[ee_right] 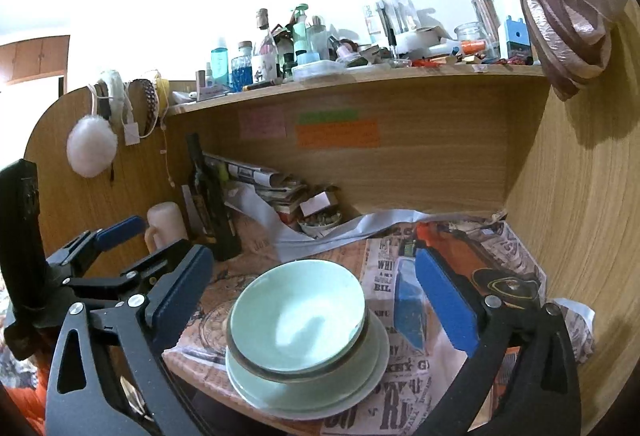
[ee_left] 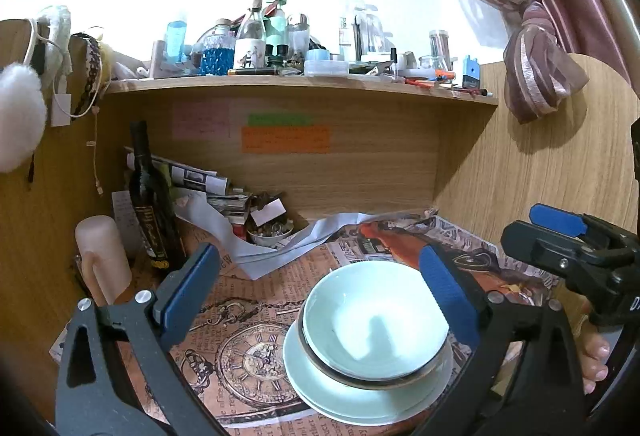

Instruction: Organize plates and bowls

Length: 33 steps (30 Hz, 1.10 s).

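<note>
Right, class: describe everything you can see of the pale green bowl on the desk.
The pale green bowl is round, glossy and looks ceramic, with a smooth, empty inside that catches the light. It sits upright, nested in a second bowl with a dark rim, and both rest on stacked pale green plates on a desk covered with printed paper. Nothing grips it: the left gripper and the right gripper have open jaws, clear of it.

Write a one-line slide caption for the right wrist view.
Pale green bowl stacked on plates, framed by the open right gripper.
</note>
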Each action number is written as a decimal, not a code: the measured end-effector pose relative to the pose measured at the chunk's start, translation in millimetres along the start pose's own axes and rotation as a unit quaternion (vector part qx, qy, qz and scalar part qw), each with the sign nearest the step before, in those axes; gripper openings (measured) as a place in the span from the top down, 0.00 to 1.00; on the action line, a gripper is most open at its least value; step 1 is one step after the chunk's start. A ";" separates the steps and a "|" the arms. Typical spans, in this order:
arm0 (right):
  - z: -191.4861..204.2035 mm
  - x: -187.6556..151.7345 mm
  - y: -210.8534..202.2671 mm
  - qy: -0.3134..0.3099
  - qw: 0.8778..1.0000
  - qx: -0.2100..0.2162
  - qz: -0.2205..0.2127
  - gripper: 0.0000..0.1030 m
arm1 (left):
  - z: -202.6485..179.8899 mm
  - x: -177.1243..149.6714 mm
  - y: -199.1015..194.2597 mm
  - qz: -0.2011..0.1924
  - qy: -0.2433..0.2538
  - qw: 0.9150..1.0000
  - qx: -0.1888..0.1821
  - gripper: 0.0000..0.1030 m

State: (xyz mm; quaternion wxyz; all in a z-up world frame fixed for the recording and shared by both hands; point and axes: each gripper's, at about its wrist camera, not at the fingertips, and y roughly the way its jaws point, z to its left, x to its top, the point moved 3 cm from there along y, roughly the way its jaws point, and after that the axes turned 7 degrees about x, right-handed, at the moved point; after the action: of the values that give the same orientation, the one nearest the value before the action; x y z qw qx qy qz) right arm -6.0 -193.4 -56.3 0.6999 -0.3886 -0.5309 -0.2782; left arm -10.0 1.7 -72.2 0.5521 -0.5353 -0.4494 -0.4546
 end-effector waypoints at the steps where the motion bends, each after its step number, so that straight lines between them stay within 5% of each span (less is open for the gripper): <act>1: 0.8 -0.8 -0.4 0.000 1.000 0.001 0.000 0.01 | 0.2 -0.6 -0.8 0.000 -0.001 1.000 0.001 0.01; 33: 0.8 -1.7 -0.2 0.018 1.000 0.008 0.002 0.00 | 0.4 -4.5 1.3 -0.005 0.003 1.000 0.000 0.00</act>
State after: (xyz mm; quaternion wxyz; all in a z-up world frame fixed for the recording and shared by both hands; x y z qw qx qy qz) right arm -7.1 -193.0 -57.8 0.7127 -0.3789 -0.5199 -0.2796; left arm -9.6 2.2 -76.9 0.5511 -0.5319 -0.4505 -0.4588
